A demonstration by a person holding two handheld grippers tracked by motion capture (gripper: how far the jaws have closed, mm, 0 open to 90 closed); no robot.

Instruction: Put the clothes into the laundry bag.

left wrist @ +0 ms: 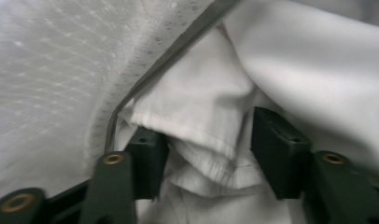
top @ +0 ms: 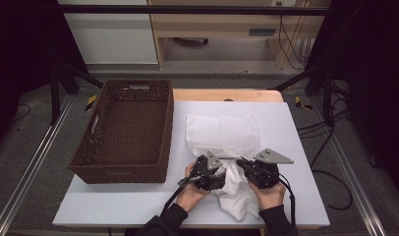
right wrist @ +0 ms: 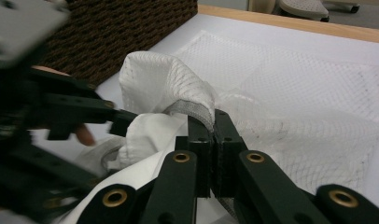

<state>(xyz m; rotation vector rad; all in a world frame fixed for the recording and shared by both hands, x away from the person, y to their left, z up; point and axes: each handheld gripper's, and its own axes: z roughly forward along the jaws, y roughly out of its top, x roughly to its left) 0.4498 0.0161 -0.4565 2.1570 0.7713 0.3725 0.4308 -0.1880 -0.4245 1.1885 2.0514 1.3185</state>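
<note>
Stuffing the white garment into the mesh laundry bag, near the desk's front edge.

Your right gripper [right wrist: 211, 140] is clamped tight on the mesh bag [top: 222, 130] at its zipper rim, holding the mouth up; your left gripper [left wrist: 208, 144] stands apart around a fold of the white garment [left wrist: 201, 107] (hem between the jaws). Next, I judge, close and push it deeper inside.

From above I see my left gripper [top: 213, 169] and right gripper [top: 246, 168] close together at the near edge of the white table [top: 296, 147], both buried in a bunched white cloth [top: 237, 189]. The cloth spills toward me between my two hands. Just beyond both claws lies a flat white mesh bag [top: 222, 130]. Off to the left of my left claw stands a brown wicker basket [top: 124, 132].
</note>
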